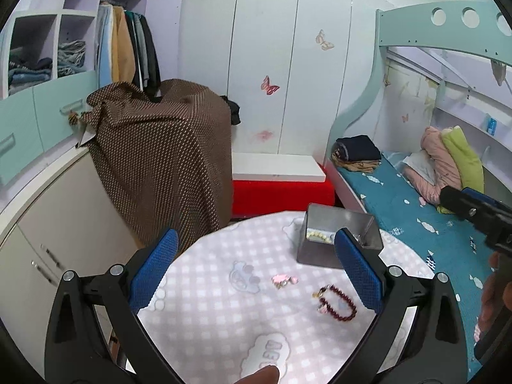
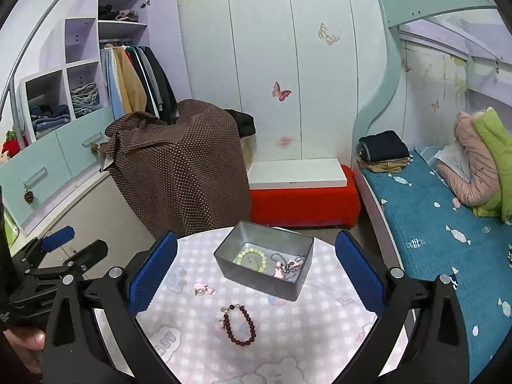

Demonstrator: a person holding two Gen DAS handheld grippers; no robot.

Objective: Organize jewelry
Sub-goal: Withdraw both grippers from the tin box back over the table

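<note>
A grey metal tin (image 2: 262,283) stands on the round table (image 2: 198,345) covered in a pink checked cloth. Inside it lie a pale yellow bead bracelet (image 2: 252,259) and a silver chain with pink charms (image 2: 286,267). A dark red bead bracelet (image 2: 240,325) and a small pink charm (image 2: 203,289) lie on the cloth in front of the tin. In the left wrist view the tin (image 1: 323,252), the red bracelet (image 1: 339,302) and the charm (image 1: 284,281) show too. My left gripper (image 1: 256,272) and my right gripper (image 2: 256,272) are both open, empty and held above the table.
A brown dotted cloth covers a bulky object (image 2: 182,166) behind the table. A red bench with a white board (image 2: 300,192) stands by the wardrobe. A bed with a blue sheet (image 2: 448,240) runs along the right, and cabinets (image 1: 48,224) along the left.
</note>
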